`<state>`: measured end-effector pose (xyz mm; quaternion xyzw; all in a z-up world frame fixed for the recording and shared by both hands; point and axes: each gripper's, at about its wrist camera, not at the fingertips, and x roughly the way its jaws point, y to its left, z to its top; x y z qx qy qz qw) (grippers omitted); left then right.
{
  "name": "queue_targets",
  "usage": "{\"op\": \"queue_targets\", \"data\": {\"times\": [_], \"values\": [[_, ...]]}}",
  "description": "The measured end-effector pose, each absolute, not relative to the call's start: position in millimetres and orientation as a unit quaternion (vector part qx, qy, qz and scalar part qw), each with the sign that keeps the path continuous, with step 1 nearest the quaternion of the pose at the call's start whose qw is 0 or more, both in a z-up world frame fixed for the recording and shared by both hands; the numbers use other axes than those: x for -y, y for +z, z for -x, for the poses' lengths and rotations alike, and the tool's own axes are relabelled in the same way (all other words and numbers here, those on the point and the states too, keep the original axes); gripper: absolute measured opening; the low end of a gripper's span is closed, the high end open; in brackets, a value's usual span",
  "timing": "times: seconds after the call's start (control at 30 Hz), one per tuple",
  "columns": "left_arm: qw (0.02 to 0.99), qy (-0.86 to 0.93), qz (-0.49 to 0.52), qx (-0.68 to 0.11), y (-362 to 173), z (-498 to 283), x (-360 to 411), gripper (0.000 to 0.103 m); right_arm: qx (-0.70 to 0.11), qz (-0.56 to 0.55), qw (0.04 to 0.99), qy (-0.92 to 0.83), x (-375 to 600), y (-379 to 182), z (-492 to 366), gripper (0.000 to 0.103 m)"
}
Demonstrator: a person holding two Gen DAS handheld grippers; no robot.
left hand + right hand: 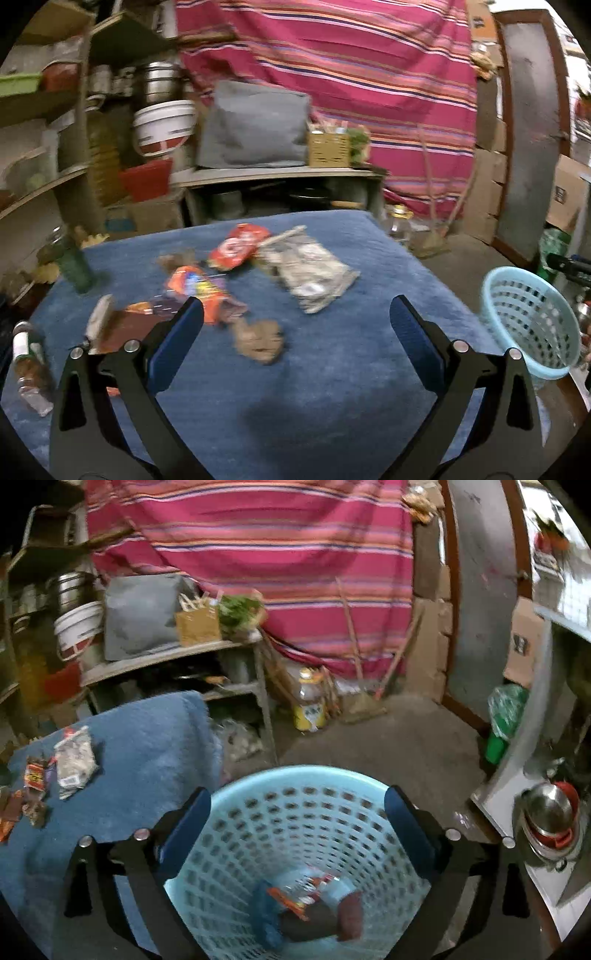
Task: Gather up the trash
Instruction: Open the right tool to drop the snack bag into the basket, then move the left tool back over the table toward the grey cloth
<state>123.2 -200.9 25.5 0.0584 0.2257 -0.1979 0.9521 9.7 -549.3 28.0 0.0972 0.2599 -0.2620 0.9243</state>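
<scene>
Trash: wrappers are scattered on the blue-covered counter point(332, 387); more lie at the bottom of the basket point(295, 812).
Red wrapper point(238, 245): seen far back on the counter, well away from the basket, touching the clear bag point(314, 273) beside it.
Orange wrapper point(195, 288): seen left of the clear bag, farther from the basket.
Brown crumpled scrap point(258, 339): seen nearer the camera, between the two claw fingers in the left wrist view.
Wrappers in the basket point(306, 897): piled at its bottom, blurred.
Basket: pale blue, perforated, placed just off the counter's edge.
Left claw point(295, 314): spread wide over the counter; nothing is gripped.
Right claw point(297, 805): spread wide above the basket mouth; nothing is gripped.
Plastic bottle point(29, 365): lying at the counter edge farthest from the basket.
</scene>
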Motion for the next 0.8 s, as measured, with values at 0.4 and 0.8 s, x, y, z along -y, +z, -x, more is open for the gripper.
{"op": "queue_targets", "data": {"times": [0.4,0.8], "values": [[0.966,-0.075,-0.059,-0.242,6.8,-172.2,97.8,0.097,-0.231,-0.094,0.950,-0.186,449.0,35.6,-73.6,0.098],[0.950,-0.069,-0.040,-0.301,-10.0,-207.5,29.1,0.097,-0.271,-0.050,0.951,-0.141,356.4,20.1,-144.2,0.098]]}}
